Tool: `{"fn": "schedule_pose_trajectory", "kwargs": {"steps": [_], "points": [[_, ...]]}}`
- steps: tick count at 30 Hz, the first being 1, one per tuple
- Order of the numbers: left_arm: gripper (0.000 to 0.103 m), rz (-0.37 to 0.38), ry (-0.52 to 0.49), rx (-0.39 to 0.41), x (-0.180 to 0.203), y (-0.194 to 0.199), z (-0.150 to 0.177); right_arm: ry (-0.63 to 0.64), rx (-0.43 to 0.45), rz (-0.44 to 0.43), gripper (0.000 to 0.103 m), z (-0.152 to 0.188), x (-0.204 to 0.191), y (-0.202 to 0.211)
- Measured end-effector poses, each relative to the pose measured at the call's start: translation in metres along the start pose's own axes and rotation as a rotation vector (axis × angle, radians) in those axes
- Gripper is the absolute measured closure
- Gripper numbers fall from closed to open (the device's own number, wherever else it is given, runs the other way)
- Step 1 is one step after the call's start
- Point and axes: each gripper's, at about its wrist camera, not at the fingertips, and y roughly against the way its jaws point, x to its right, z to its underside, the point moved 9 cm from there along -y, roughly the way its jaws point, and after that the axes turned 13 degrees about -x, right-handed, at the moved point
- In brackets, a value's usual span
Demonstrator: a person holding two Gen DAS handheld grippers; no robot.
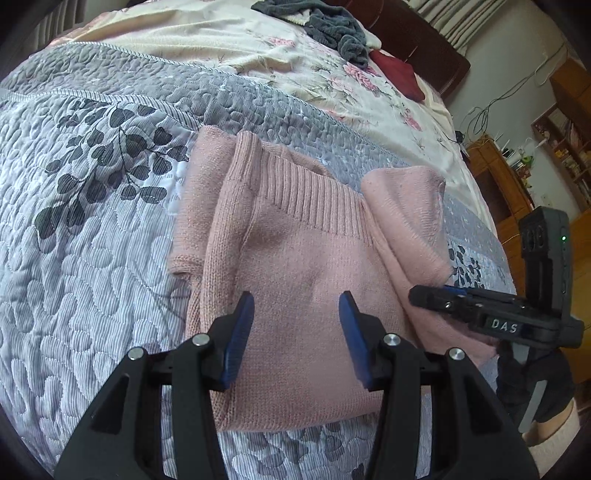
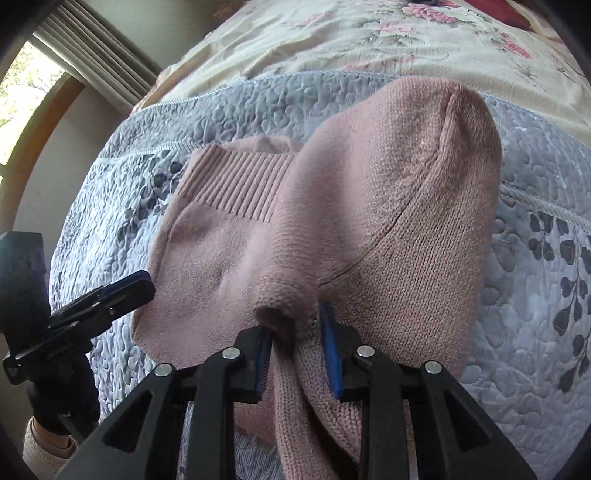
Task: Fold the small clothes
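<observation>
Quilt [image 1: 92, 229]: grey leaf-print, spread across the near bed.
Sweater [image 1: 295, 266]: pink knit, partly folded on the quilt, ribbed band on the far side.
Right gripper [image 2: 295, 325]: pinching a raised sweater fold.
Left gripper [image 1: 297, 314]: spread wide, hovering over the near sweater edge.

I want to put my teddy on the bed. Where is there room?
The grey leafy quilt left of the pink sweater is bare, and so is the flowery sheet beyond it. The far corner is crowded with a dark towel pile and a red cloth.
</observation>
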Motion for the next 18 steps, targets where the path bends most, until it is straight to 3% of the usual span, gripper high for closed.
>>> {"fn": "schedule_pose_trajectory", "kwargs": {"steps": [2, 7, 13, 18], "points": [[0.056, 0.031, 0.011, -0.006, 0.004, -0.002, -0.001, 0.008, -0.018, -0.037, 0.062, 0.002, -0.004, -0.002], [0.056, 0.153, 0.053, -0.018, 0.025, -0.006, -0.001, 0.006, -0.014, -0.186, 0.059, 0.014, -0.011, 0.030], [0.055, 0.294, 0.089, -0.072, 0.062, -0.030, -0.004, -0.036, 0.098, -0.147, 0.059, 0.037, 0.030, 0.091], [0.054, 0.361, 0.135, -0.128, 0.083, -0.063, -0.010, -0.114, 0.119, -0.126, 0.059, 0.071, 0.085, 0.096]]}}
